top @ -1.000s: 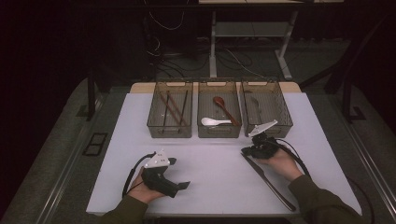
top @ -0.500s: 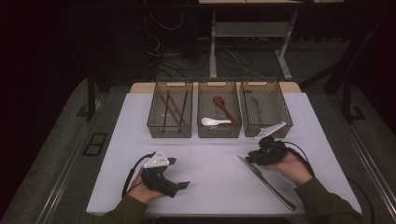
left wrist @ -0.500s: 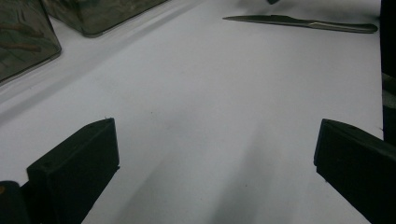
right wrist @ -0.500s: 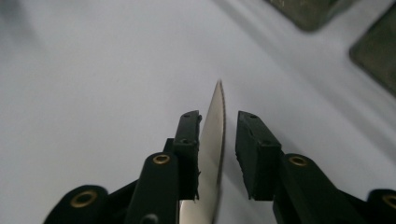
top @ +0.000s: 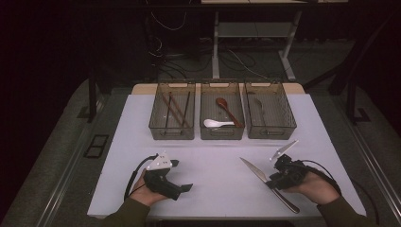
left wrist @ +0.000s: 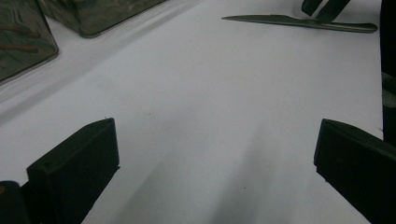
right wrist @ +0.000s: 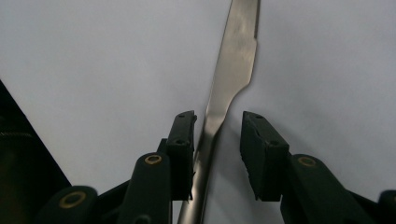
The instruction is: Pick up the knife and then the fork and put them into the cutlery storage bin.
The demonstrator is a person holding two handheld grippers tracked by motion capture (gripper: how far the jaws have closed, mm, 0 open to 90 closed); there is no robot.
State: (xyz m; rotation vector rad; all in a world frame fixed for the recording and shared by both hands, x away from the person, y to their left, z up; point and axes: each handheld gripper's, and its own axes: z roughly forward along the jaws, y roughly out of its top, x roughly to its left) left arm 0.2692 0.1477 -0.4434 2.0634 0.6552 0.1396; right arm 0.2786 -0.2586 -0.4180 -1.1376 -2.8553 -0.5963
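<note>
1. Down at the near-right of the white table: right hand resting low on the surface, forearm coming in from the near edge, wrist angled toward the three bins.
2. Right gripper laid over the table knife, straddling the neck where blade meets handle.
3. In the right gripper view: jaws just been opening, now standing part-way apart, knife running up between them.
4. Left pad close against the handle's edge, touching or not too fine to call; right pad clear of the metal, white table showing in the gap. No clamp on it.
5. Knife flat on the table, blade tip pointing toward the bins, handle end toward the near edge, well short of the right bin.
6. Over to the left of the knife, well apart from it: left hand palm wrapped round the left gripper, wrist low on the table, gripper pointing across toward the knife.
7. In the left gripper view: jaws wide apart, bare table between them, knife lying far ahead.
8. Beyond the knife, bins in a row: chopsticks in the left one, a brown spoon and a white spoon in the middle one.
</note>
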